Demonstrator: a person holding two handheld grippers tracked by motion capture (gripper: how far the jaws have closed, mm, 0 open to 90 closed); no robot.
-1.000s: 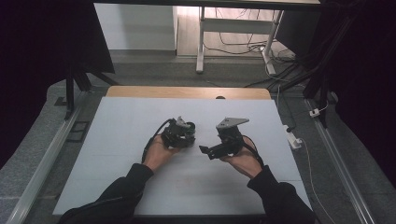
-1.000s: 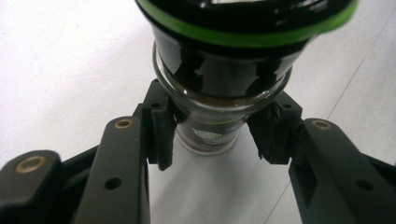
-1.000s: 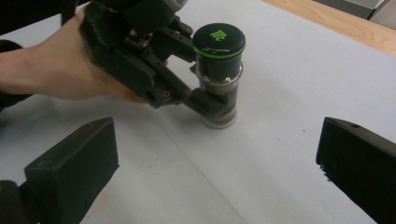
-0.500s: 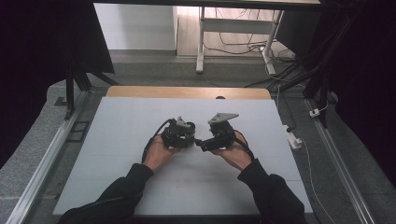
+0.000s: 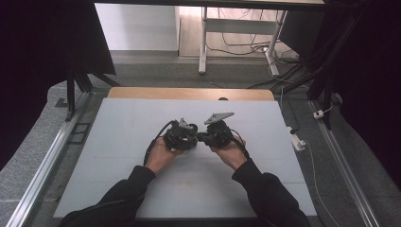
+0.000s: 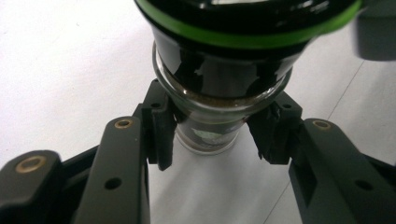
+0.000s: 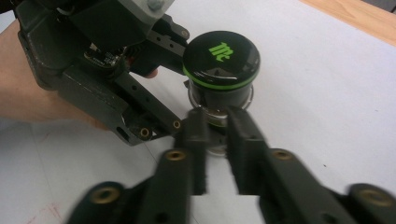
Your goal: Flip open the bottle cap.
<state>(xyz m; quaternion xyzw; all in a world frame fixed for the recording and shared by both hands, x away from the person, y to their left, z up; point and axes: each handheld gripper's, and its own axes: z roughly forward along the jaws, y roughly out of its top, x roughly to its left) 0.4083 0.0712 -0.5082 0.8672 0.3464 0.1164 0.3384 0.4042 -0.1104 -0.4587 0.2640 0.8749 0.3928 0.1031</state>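
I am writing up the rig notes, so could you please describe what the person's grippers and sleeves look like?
Both grippers are black, with two flat linked jaws joined by brass-coloured rivets and tipped with black pads. The right gripper carries a grey three-cornered plate on top; a black cable trails from the left gripper. The person wears long black sleeves.

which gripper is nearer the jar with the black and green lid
Left. The left gripper has its fingers around the jar below the lid; the right gripper reaches in just beside it, fingers nearly shut.
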